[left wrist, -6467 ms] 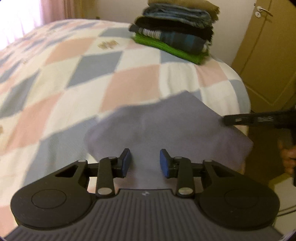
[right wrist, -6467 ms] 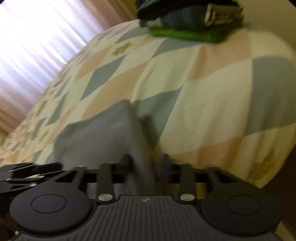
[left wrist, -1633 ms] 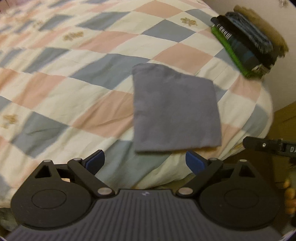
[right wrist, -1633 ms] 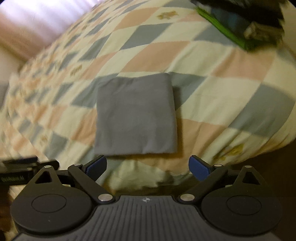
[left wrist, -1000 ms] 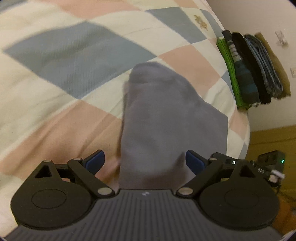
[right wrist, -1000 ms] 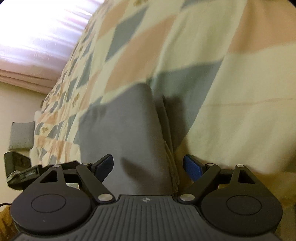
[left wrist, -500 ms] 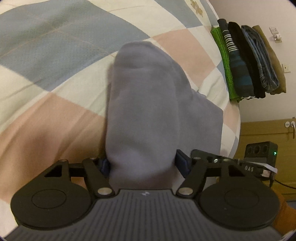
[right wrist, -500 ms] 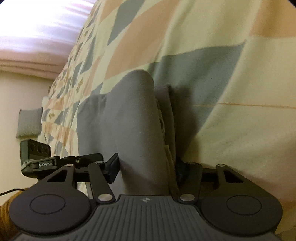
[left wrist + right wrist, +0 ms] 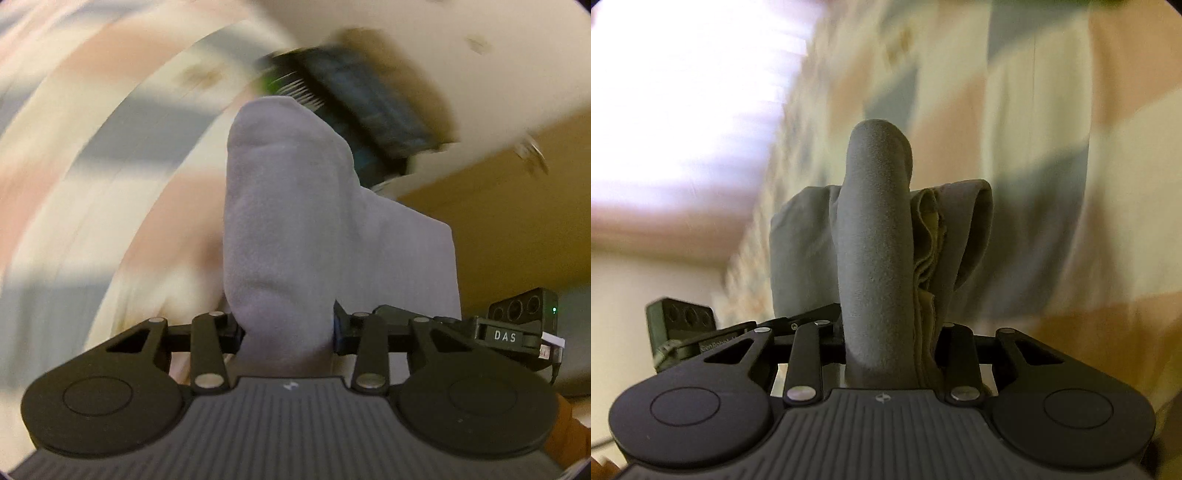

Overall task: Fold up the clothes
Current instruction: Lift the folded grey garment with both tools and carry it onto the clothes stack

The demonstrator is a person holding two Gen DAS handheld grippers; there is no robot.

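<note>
A folded grey garment (image 9: 284, 221) bulges up between the fingers of my left gripper (image 9: 288, 328), which is shut on its near edge. In the right wrist view the same grey garment (image 9: 875, 240) is pinched in my right gripper (image 9: 890, 339), its folded layers showing on the right side. The garment is lifted off the checked quilt (image 9: 92, 147). The right gripper's body (image 9: 517, 325) shows at the right of the left wrist view. The left gripper's body (image 9: 679, 321) shows at the left of the right wrist view.
A stack of folded clothes (image 9: 351, 107) sits on the bed beyond the garment, blurred. A yellow-brown door (image 9: 517, 206) and pale wall stand at the right. The quilt (image 9: 1034, 147) fills the right wrist view, with a bright curtained window (image 9: 683, 92) at left.
Both grippers went from open near the flat garment to shut on its near edge. They have now lifted it off the bed and both views swing fast, with the background blurred.
</note>
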